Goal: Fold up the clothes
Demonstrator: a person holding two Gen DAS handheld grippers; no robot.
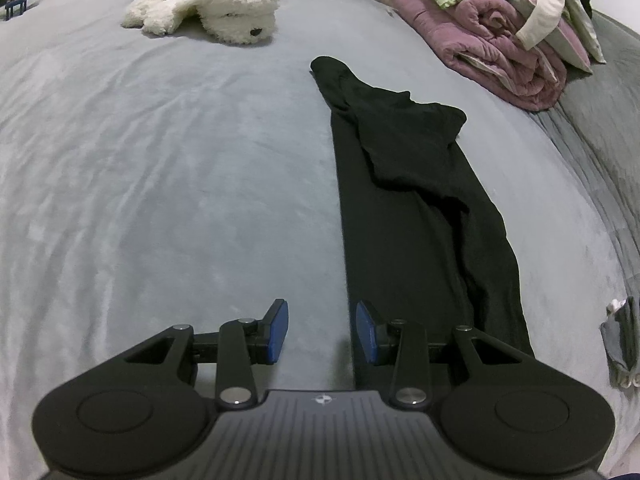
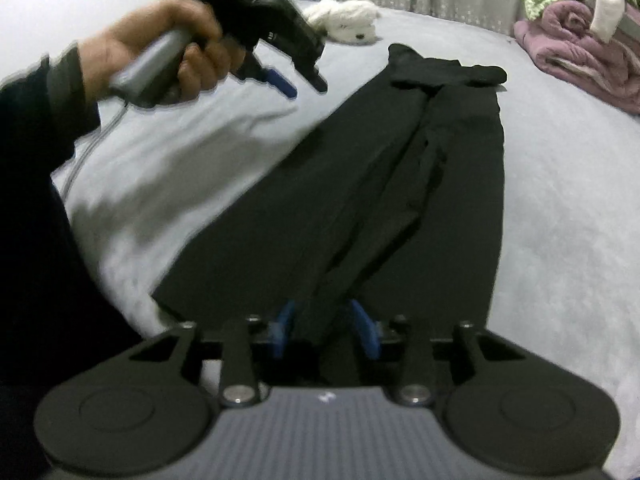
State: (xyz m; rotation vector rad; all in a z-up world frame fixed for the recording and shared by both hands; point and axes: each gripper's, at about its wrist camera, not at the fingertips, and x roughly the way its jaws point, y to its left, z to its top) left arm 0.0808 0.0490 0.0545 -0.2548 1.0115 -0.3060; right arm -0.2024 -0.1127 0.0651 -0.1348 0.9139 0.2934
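Note:
A pair of black trousers [image 1: 408,200] lies lengthwise on the grey bed [image 1: 160,160], folded into a long strip with its far end bunched. My left gripper [image 1: 322,330] is open and empty, hovering above the strip's near left edge. In the right wrist view the trousers [image 2: 400,184] stretch away from me. My right gripper [image 2: 324,328] is open over their near end, with a raised fold of dark cloth between its blue pads; the view is blurred. The left gripper [image 2: 308,84] also shows there, held in a hand above the bed at the upper left.
A white plush dog [image 1: 212,0] lies at the far side of the bed. A heap of pink quilt and green and white clothes [image 1: 508,28] sits at the far right. A small grey item [image 1: 622,344] lies at the right edge.

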